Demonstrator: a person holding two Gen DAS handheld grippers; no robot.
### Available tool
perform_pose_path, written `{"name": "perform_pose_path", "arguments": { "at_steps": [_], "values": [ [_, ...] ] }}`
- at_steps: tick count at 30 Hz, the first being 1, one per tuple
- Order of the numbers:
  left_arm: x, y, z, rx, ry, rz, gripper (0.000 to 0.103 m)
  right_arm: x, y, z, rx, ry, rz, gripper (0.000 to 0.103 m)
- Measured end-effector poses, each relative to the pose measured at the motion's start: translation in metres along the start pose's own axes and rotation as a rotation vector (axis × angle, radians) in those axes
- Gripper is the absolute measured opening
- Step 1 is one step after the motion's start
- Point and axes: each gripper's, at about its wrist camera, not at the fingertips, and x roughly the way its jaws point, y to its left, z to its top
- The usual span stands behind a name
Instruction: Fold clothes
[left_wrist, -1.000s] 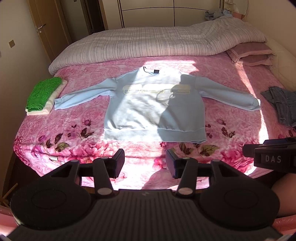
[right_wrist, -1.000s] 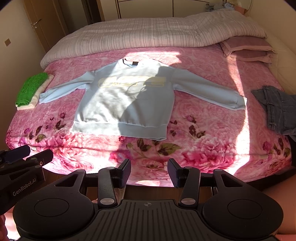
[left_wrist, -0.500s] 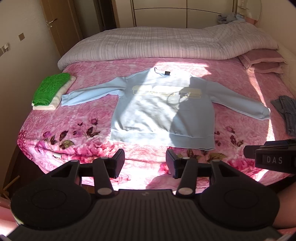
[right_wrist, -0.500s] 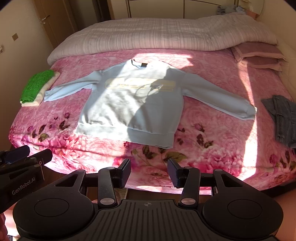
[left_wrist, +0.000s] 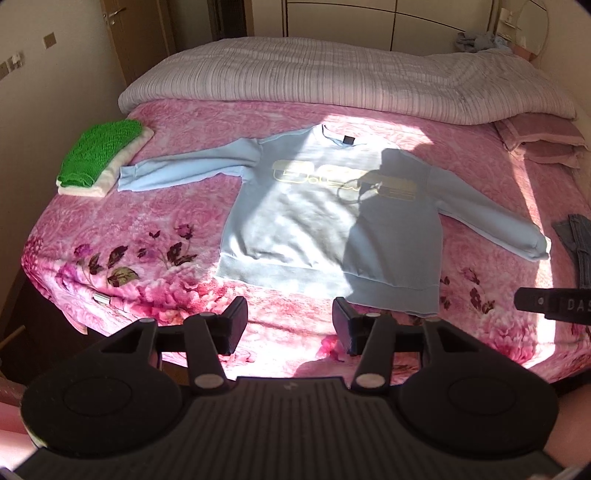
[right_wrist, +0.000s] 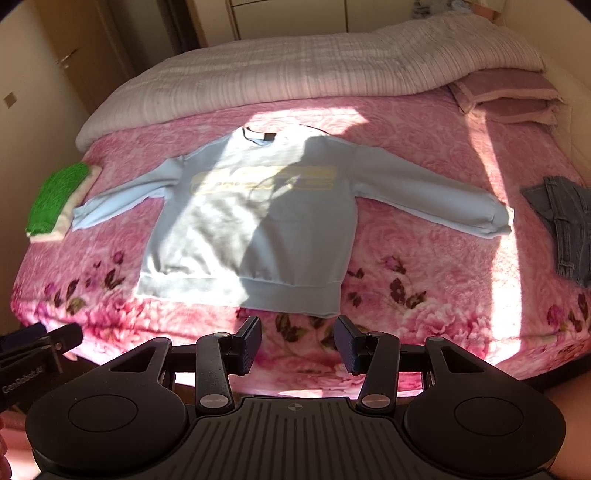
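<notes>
A light blue sweatshirt (left_wrist: 328, 218) (right_wrist: 255, 229) with yellow chest lettering lies flat and face up on the pink flowered bedspread (left_wrist: 155, 229), both sleeves spread out sideways. My left gripper (left_wrist: 290, 326) hovers over the bed's near edge, short of the sweatshirt's hem; its jaws are opening and nothing is between them. My right gripper (right_wrist: 297, 341) is open and empty too, just in front of the hem's right half. Each gripper's body shows at the edge of the other's view.
A folded green and white stack (left_wrist: 99, 158) sits at the bed's left edge by the left cuff. Grey-blue jeans (right_wrist: 565, 225) lie at the right edge. A rolled striped duvet (left_wrist: 332, 81) and pink pillows (right_wrist: 506, 96) fill the far end. A wall stands left.
Both grippers have moved toward the bed, so the sweatshirt looks larger and nearer. The left gripper's jaws stand slightly wider. The clothes have not moved.
</notes>
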Motion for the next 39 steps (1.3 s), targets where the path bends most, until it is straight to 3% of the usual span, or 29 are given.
{"name": "perform_pose_path", "arguments": {
  "at_steps": [4,8,14,19,23,30,39],
  "values": [
    [0.027,0.024,0.021,-0.043,0.017,-0.006,0.046,0.02,0.001,0.02,0.025,0.011,-0.014,0.048],
    [0.067,0.059,0.047,-0.125,0.059,-0.059,0.047,0.048,0.006,0.046,0.049,0.016,-0.024,0.048],
    [0.145,0.139,0.087,-0.279,0.117,-0.071,0.047,0.108,0.016,0.09,0.091,0.022,-0.05,0.048],
    [0.217,0.22,0.115,-0.417,0.165,-0.048,0.047,0.174,0.033,0.123,0.117,0.126,-0.131,0.048],
    [0.281,0.288,0.13,-0.587,0.181,-0.036,0.044,0.227,0.056,0.144,0.116,0.207,-0.185,0.048],
    [0.378,0.389,0.138,-0.94,0.123,-0.027,0.043,0.305,0.095,0.165,0.063,0.276,-0.224,0.048],
    [0.454,0.459,0.138,-1.172,0.006,0.04,0.033,0.369,0.091,0.153,0.096,0.396,-0.302,0.048]
  ]
}}
